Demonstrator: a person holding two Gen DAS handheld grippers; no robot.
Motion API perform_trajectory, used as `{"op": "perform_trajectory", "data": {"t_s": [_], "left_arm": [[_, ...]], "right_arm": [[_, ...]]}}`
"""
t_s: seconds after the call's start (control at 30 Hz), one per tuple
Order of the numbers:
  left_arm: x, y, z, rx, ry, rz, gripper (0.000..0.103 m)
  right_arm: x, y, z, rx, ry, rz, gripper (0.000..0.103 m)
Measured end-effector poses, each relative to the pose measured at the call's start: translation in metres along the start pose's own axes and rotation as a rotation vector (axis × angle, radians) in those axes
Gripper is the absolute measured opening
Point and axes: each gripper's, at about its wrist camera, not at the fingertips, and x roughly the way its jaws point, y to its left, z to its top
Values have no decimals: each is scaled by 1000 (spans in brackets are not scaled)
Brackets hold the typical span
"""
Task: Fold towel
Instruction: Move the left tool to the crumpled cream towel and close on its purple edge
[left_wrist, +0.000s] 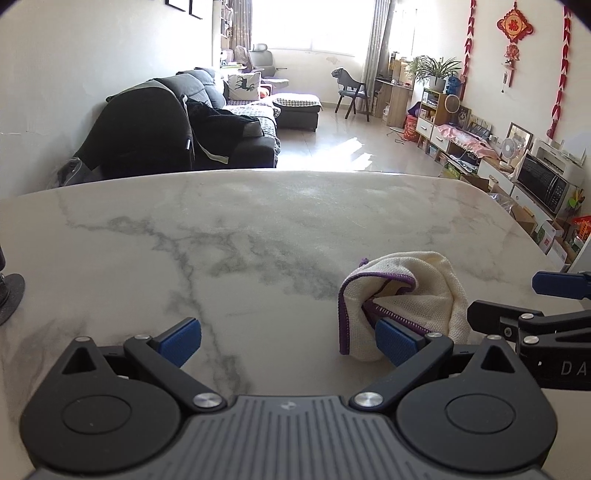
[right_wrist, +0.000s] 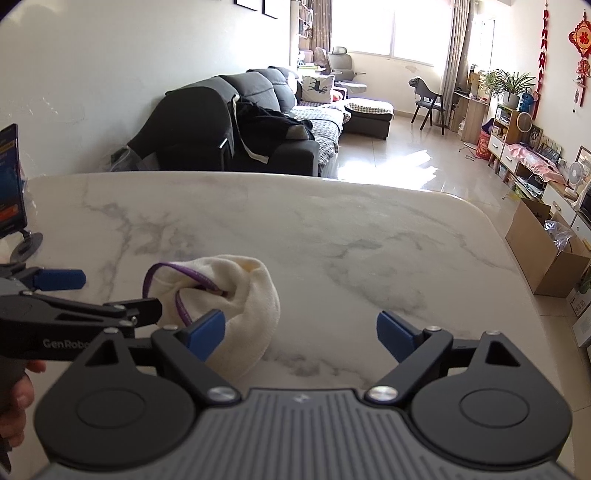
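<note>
One crumpled cream towel (left_wrist: 406, 299) with purple edging lies bunched on the marble table (left_wrist: 258, 229) between two hand-held grippers, the left hand-held gripper (left_wrist: 288, 341) and the right hand-held gripper (right_wrist: 301, 332), both spread wide and grasping nothing.

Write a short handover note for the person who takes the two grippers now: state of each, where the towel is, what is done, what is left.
Left gripper: jaws wide open, holding nothing, its right pad right beside the towel.
Right gripper: jaws wide open, holding nothing, its left pad at the towel's near side.
The cream cloth towel with purple edging lies crumpled in a heap on the white marble-pattern table, between the two grippers.
Done: no fold yet.
Left: find the corners, spread the towel flat, then fold it.
</note>
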Motion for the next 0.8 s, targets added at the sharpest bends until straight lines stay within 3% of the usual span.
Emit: {"op": "perform_trajectory", "data": {"t_s": [0.07, 0.13, 0.43, 0.57, 0.7, 0.8], "left_arm": [[1, -1, 1, -9, 0, -29, 94], [2, -1, 0, -18, 5, -56, 82], [15, 11, -4, -129, 62, -214, 13], [16, 13, -5, -137, 61, -227, 10], [15, 15, -6, -138, 61, -237, 8], [14, 16, -7, -139, 63, -243, 8]], "right_arm": [[0, 0, 0, 0, -1, 2, 91], [-1, 0, -1, -2, -1, 5, 91], [-2, 4, -2, -33, 3, 42, 79], [-3, 6, -3, -48, 5, 58, 73], [-3, 8, -3, -62, 6, 75, 58], [-4, 10, -4, -73, 8, 88, 56]]}}
